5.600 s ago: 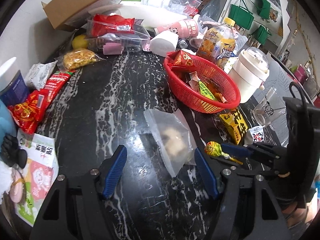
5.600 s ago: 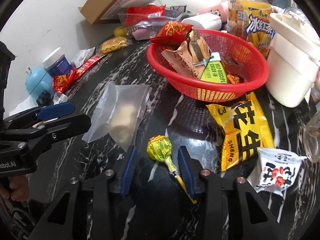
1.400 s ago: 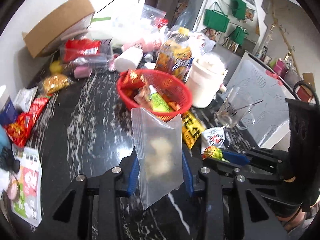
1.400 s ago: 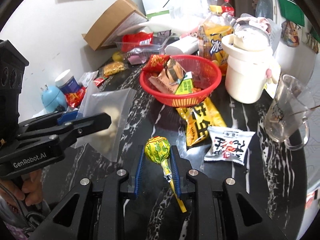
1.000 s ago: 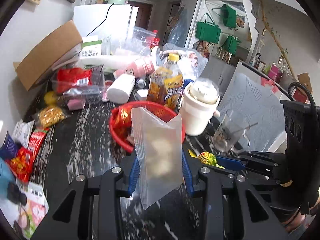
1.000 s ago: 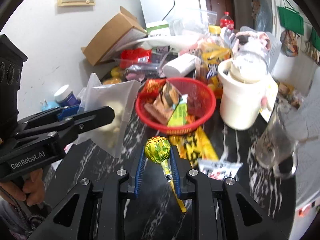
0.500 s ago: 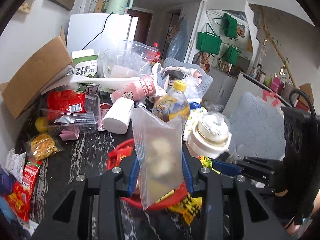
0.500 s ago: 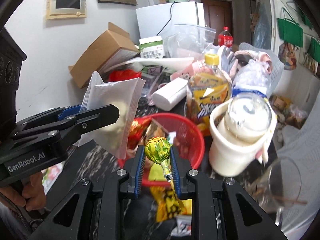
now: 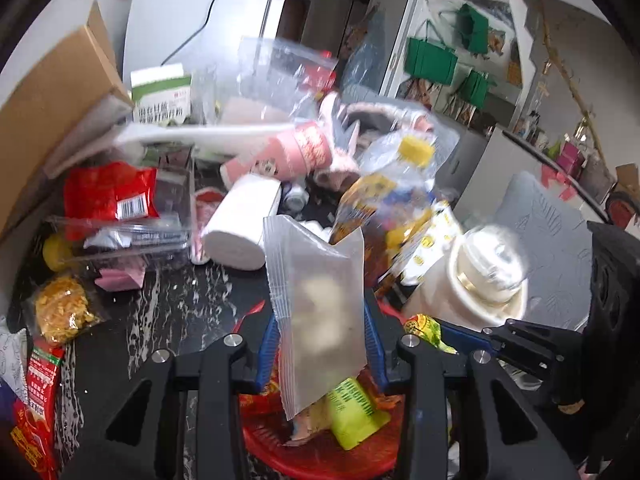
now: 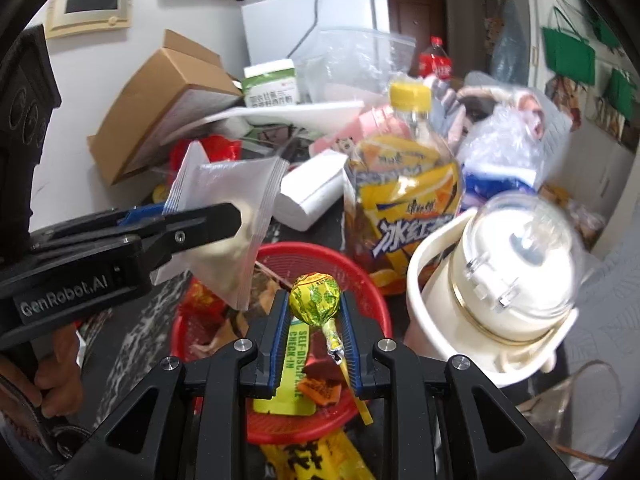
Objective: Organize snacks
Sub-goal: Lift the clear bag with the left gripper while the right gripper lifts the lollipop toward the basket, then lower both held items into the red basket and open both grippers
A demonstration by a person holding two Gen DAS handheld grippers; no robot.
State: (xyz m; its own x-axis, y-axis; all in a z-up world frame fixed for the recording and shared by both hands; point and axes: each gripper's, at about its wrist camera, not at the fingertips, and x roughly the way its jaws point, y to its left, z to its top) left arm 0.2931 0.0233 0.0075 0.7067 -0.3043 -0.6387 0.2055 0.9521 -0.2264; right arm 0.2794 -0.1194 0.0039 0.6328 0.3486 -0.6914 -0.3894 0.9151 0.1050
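My left gripper [image 9: 322,332] is shut on a clear plastic snack bag [image 9: 320,304] with a pale lump inside and holds it above the red basket [image 9: 304,466]. The bag also shows in the right wrist view [image 10: 228,216]. My right gripper [image 10: 314,316] is shut on a yellow-green lollipop [image 10: 315,306], held over the red basket [image 10: 360,276]. The lollipop also shows in the left wrist view [image 9: 426,326]. The basket holds several packets, among them a green one [image 10: 290,364].
A yellow iced-tea bottle [image 10: 404,196] and a white lidded pot [image 10: 500,284] stand right behind the basket. A paper roll [image 9: 242,236], a clear box with a red packet [image 9: 108,200], a cardboard box [image 10: 160,96] and loose snacks [image 9: 60,312] lie on the dark marble table. A yellow peanut packet [image 10: 320,460] lies in front of the basket.
Both grippers have risen from the table with the bag and the lollipop, moved forward, and now hang over the red basket. Both stay shut.
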